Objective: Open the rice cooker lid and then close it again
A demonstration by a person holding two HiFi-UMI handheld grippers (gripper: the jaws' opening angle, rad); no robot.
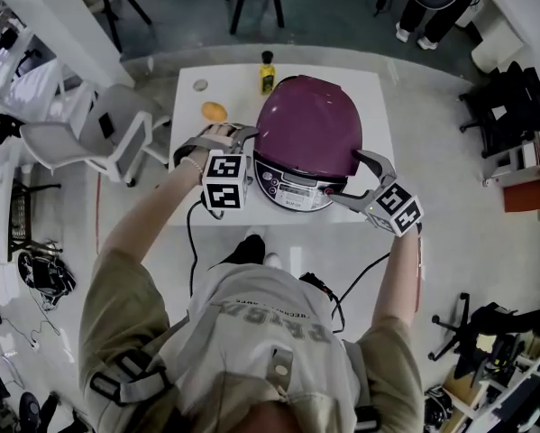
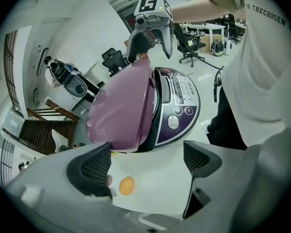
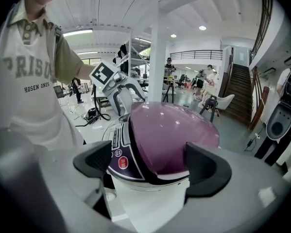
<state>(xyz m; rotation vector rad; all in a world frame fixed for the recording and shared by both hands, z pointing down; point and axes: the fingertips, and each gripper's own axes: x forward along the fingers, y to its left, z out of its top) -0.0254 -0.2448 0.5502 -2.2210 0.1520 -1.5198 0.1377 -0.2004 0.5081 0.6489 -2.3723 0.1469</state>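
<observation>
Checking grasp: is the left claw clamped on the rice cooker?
No, the left claw stands open, its jaws apart and short of the rice cooker.

Glossy plum-purple lid (image 1: 307,124) on the rice cooker (image 3: 150,203), and there's a dark violet control panel (image 1: 292,190) edged in silver with one red round spot, a white body below, a white table (image 1: 373,93) under it all. Behind the rice cooker stands a yellow bottle (image 1: 267,77) with a dark cap, and to its left at the back lies an orange fruit (image 1: 214,112). Flanking the rice cooker, the left gripper (image 2: 146,163) and right gripper (image 3: 150,165) are pale grey with black ribbed pads, each with a cube of black-and-white square markers.
</observation>
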